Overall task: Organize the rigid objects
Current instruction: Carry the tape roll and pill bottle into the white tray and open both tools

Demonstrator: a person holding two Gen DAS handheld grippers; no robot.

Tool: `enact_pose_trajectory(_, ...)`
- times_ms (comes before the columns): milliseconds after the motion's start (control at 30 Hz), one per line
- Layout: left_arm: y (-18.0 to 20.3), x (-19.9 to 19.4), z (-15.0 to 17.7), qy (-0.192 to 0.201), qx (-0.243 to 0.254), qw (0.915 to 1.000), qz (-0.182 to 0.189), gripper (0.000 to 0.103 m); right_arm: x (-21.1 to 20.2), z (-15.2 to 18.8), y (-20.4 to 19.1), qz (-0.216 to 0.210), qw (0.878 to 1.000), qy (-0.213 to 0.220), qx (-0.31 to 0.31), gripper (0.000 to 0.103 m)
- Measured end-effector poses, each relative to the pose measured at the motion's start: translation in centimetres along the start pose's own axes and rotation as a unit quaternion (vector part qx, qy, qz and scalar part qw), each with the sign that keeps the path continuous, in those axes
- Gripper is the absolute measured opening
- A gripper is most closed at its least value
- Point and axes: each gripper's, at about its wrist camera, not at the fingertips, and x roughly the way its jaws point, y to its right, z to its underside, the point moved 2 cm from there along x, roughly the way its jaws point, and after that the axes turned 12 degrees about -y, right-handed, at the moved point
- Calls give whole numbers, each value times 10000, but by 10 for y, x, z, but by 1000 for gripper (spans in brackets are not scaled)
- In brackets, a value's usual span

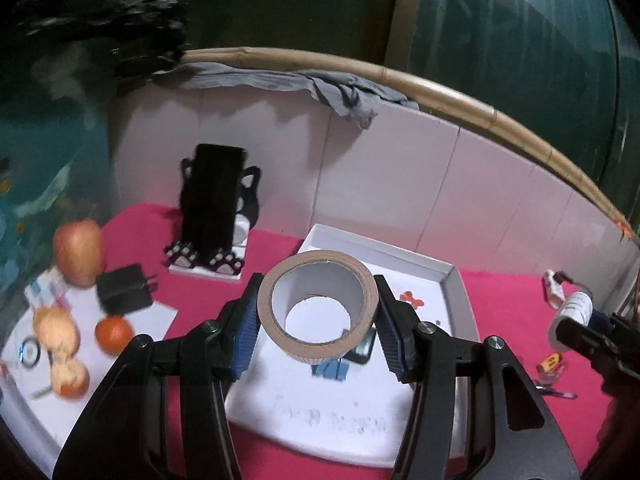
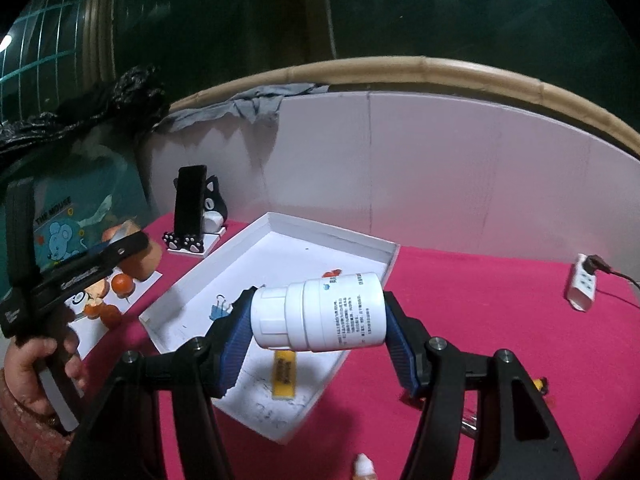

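The left gripper (image 1: 318, 322) is clamped on a tape roll (image 1: 318, 306), blue pads pressing its outer sides, jaws about midway apart. The roll is tan with a white cardboard core, held on edge so the hole faces the camera, hanging over the white tray (image 1: 450, 280) just past the fingertips. The right gripper (image 2: 318, 334) has a white bottle (image 2: 320, 312) pinched end to end, lying sideways, ribbed cap toward its left pad. The label has small dark print, too fine to read, plus a tiny blue logo. Under the bottle, in the tray, sit a yellow block (image 2: 285, 374) with blurred writing and a blue clip (image 2: 220, 308). Far left of the right gripper, a poster (image 2: 60, 232) reads "THE MOUSE".
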Motion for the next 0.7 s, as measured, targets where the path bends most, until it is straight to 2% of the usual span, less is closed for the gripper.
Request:
enact_pose_trajectory(167,13,47,-17,-472,213,9986,50,52,31,-3,-21,-44,9997,-208,-152,62)
enact_pose_trajectory(367,37,95,-13,-912,489,9946,-21,52,75,5,-41,-56,9974,-640,-319,62)
enact_pose_trajectory(700,30,128,0,-1280,359,9911,-126,52,115,22,-52,5,9928,-1119,-433,62)
